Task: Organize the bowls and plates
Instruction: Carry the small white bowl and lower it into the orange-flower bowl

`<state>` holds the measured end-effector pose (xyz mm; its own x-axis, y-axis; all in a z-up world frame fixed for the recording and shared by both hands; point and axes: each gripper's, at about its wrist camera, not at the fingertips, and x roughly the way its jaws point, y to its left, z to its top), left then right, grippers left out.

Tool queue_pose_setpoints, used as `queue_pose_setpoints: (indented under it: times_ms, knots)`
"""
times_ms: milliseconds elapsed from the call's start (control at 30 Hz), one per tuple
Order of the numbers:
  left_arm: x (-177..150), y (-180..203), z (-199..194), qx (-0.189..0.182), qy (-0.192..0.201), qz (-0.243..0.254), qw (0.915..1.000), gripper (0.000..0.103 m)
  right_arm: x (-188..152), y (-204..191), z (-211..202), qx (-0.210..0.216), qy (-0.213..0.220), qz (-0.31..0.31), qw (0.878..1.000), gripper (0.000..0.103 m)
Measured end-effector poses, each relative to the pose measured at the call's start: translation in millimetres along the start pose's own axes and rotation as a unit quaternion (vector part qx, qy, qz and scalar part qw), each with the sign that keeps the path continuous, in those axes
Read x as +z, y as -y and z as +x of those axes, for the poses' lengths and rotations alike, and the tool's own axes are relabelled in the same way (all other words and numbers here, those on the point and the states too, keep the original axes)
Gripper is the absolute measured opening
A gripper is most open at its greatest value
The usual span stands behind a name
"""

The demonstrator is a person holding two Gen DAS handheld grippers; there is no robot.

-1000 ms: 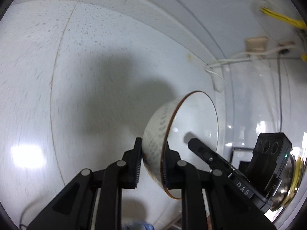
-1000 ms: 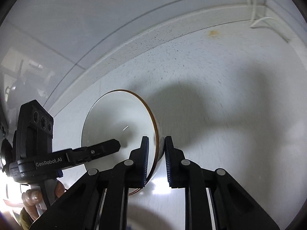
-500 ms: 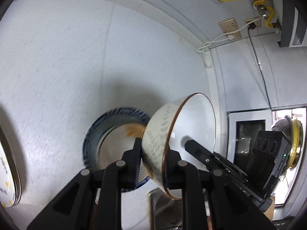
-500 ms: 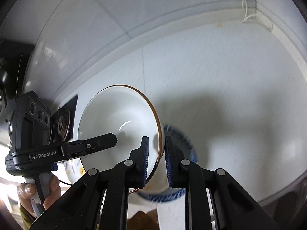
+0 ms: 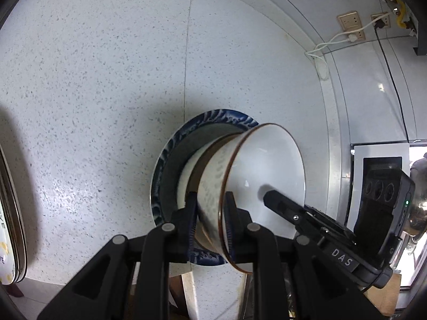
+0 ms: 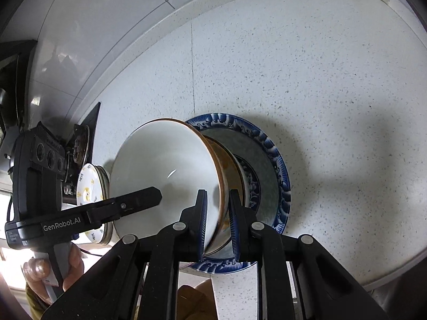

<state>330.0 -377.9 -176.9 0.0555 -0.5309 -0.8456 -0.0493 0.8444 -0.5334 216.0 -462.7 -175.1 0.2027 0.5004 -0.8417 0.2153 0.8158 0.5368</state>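
While both hand-held grippers clamp it, white bowl (image 6: 165,170) overlaps blue-rimmed plate (image 6: 277,165).

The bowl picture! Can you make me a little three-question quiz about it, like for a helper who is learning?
1. True or false: only one gripper holds the white bowl.
2. What lies right under the white bowl? A) a pan B) a brown bowl inside a blue plate C) a cup
3. Fill in: each gripper pinches the bowl by its ____.

Key:
1. False. The left gripper and the right gripper both clamp it, on opposite sides.
2. B
3. rim
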Motion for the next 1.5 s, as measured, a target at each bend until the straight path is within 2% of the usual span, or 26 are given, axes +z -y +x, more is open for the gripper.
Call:
queue_pose_setpoints:
  times_ms: [100, 233, 567, 733, 1500]
  knots:
    - [2.0, 0.1, 1.7, 0.006, -0.003, 0.012, 0.9999, 0.018, -3.8, -4.9, 0.7, 0.007, 0.002, 0.003, 1.000, 0.014]
    - [3.8, 14.8, 6.8, 0.032, -0.005, 0.045, 0.9985, 0.018, -4.5, -5.7, 1.0, 0.005, 0.004, -0.001, 1.000, 0.014]
    - [11.6, 10.3, 2.8, 0.025, 0.001, 0.047, 0.9986, 0.020, -4.2, -10.7, 3.4, -0.008, 0.005, -0.007, 1.000, 0.014]
    - [11.0, 4.7, -0.2, 0.014, 0.000, 0.043, 0.9990, 0.020, -5.7, -20.2, 2.5, -0.030, 0.005, -0.027, 0.999, 0.014]
    - [18.8, 1.4, -11.7, 0.012, -0.025, 0.047, 0.9985, 0.020, -6.3, -12.0, -5.8, -0.018, 0.023, -0.021, 0.999, 0.014]
